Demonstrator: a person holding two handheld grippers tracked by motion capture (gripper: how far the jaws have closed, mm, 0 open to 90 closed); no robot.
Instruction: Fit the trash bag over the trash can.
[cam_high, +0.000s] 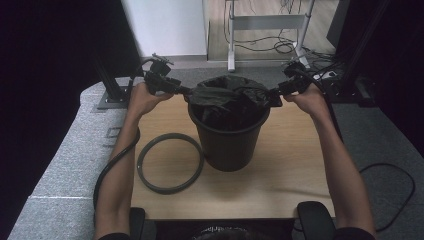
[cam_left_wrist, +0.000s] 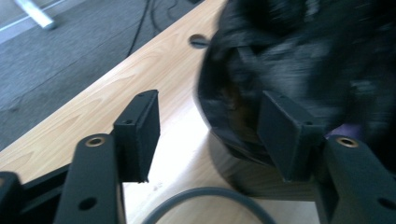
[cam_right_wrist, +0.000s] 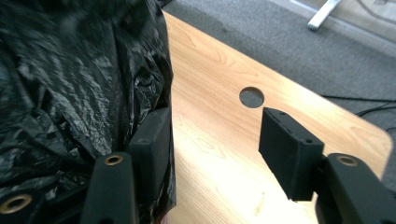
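A black bin (cam_high: 227, 145) stands on the wooden table (cam_high: 285, 170), lined with a crinkled black bag (cam_high: 227, 97) whose top spreads over the rim. My left gripper (cam_high: 181, 90) is at the bag's left edge and my right gripper (cam_high: 275, 95) at its right edge. In the left gripper view the jaws (cam_left_wrist: 210, 121) stand apart over bare table, with the bag (cam_left_wrist: 303, 56) behind the right jaw. In the right gripper view the jaws (cam_right_wrist: 217, 140) are also apart; the left one lies against the bag (cam_right_wrist: 79, 79), and nothing is pinched.
A grey ring (cam_high: 170, 162) lies flat on the table left of the bin. A round cable hole (cam_right_wrist: 251, 97) sits in the tabletop near the far edge. Cables and a metal stand (cam_high: 265, 30) are on the floor behind the table.
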